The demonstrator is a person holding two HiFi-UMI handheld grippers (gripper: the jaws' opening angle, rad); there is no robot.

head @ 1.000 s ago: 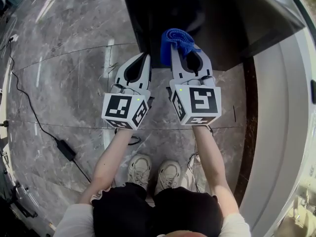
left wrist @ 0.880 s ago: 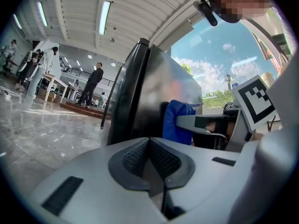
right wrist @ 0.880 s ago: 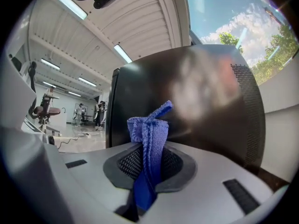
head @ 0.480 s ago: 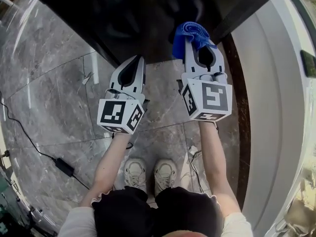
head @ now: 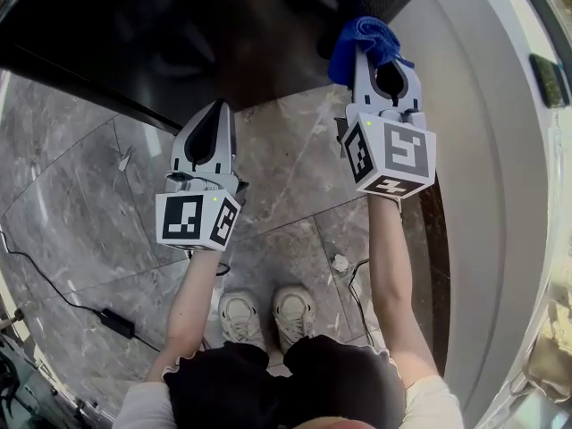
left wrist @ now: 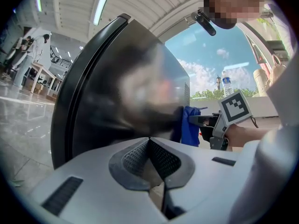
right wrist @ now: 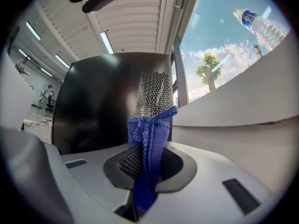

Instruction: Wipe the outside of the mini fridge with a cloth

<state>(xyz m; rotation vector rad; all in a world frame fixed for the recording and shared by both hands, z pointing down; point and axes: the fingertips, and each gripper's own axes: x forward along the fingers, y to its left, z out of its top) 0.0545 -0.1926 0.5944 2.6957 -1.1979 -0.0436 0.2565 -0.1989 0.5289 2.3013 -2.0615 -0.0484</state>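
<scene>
The black glossy mini fridge [head: 197, 34] stands on the floor ahead of me, filling the top of the head view; its side [left wrist: 121, 87] and a perforated vent [right wrist: 152, 94] show in the gripper views. My right gripper [head: 382, 54] is shut on a blue cloth [head: 362, 41], which bunches out past the jaws at the fridge's right edge. The cloth [right wrist: 148, 139] stands upright between the pads. My left gripper [head: 213, 114] is shut with nothing in it, close to the fridge's front lower edge.
A white curved wall or counter [head: 500, 177] runs along the right, close to the fridge. A black cable with a power brick [head: 114, 298] lies on the marble floor [head: 286, 195] at the left. My shoes [head: 268, 315] are below.
Both grippers have moved up and toward the fridge; the right one carried the cloth up along the fridge's right corner. The fridge now fills more of the head view.
</scene>
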